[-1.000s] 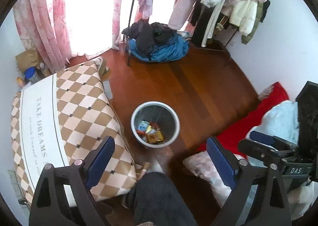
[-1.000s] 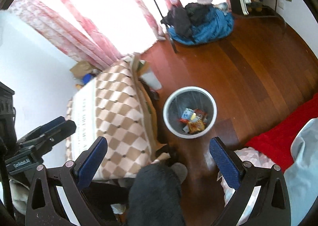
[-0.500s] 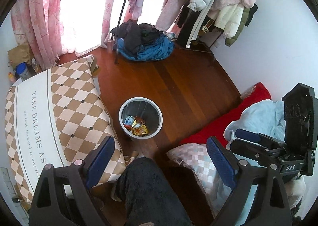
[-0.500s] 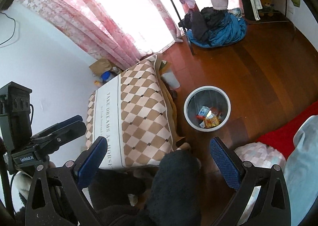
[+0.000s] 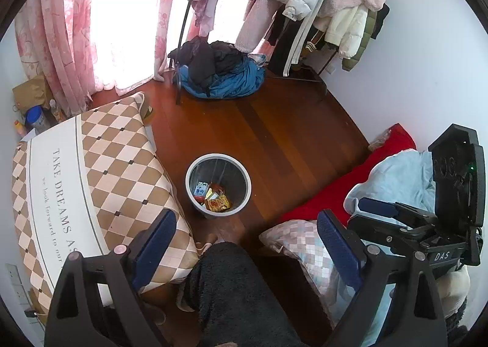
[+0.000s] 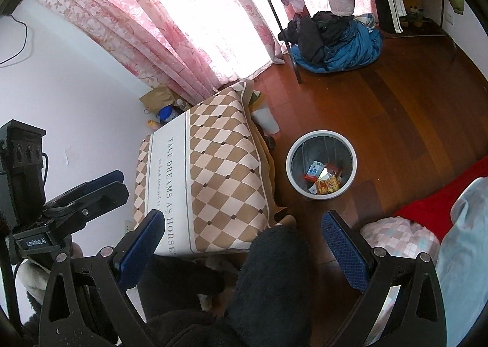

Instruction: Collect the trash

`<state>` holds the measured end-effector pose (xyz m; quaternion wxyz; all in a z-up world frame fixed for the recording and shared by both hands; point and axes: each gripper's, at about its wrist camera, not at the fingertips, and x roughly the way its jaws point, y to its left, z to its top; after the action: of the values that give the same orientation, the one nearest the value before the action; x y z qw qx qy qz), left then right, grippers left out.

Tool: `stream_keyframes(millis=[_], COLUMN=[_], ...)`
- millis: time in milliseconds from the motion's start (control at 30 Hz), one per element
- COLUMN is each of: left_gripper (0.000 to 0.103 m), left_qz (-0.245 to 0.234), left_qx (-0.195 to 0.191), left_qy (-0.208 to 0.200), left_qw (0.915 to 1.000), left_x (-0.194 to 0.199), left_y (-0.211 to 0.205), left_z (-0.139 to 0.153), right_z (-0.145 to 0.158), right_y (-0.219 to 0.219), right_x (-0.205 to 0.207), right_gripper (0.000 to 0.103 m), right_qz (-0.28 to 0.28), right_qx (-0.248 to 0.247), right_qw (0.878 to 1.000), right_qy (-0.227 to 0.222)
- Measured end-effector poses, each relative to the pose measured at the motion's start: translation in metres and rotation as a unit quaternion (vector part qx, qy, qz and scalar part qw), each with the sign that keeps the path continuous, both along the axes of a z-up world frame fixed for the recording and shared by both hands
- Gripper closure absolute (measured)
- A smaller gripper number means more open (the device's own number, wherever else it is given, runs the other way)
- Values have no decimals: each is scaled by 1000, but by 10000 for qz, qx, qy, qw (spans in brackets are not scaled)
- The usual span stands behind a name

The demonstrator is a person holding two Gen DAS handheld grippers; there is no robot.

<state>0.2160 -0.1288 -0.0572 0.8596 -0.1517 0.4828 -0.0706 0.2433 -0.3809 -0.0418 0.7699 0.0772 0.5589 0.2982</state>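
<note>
Holding both grippers high over the floor, empty: left gripper (image 5: 245, 235) with jaws spread wide, nothing between the pads; right gripper (image 6: 242, 238) likewise spread and carrying nothing. Sitting on the wood floor (image 5: 292, 133), the bin (image 5: 218, 184) at roughly 12 o'clock from the left gripper, at about 1 o'clock from the right one (image 6: 321, 164), just beside the checked cover (image 5: 100, 170) at 9–10 o'clock. Lying in the bin bottom: trash (image 5: 213, 196), a blue-white carton and orange and red wrappers, loosely piled. Judging the step in hand as scanning for leftovers, since no loose trash is showing on open floor in either view; the clutter by the curtain (image 6: 166, 113) at 11 o'clock in the right view is too small to class as trash or not. Blocking the low centre of both views: dark fleece-clad leg (image 5: 235, 292), so the floor under it is unchecked. Advising: sweeping the cameras slowly, checking beside the pillow (image 5: 300, 247) at 3 o'clock and along the cover's edge; keeping jaws spread until over a piece; approaching thin wrappers from straight above, pinching at a raised fold; releasing only once centred above the rim, low enough that light film is not drifting out.
</note>
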Motion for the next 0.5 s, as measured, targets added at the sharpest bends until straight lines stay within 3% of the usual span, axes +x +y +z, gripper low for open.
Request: stream_keyframes(millis=[300, 400, 500], left_gripper=[9, 1, 0], left_qz=[-8, -1, 5], left_qx=[33, 73, 69], left_qy=[-27, -43, -83], left_qw=[10000, 10000, 9999], left_x=[0, 2, 2], left_y=[0, -2, -3], left_z=[2, 4, 6], right_z=[4, 7, 8], right_y=[3, 2, 0], right_x=[-1, 0, 3], right_gripper=[0, 0, 0], right_qz=[-19, -27, -26], right_qx=[-39, -62, -81], right_qw=[10000, 10000, 10000], right_qy=[-15, -27, -32])
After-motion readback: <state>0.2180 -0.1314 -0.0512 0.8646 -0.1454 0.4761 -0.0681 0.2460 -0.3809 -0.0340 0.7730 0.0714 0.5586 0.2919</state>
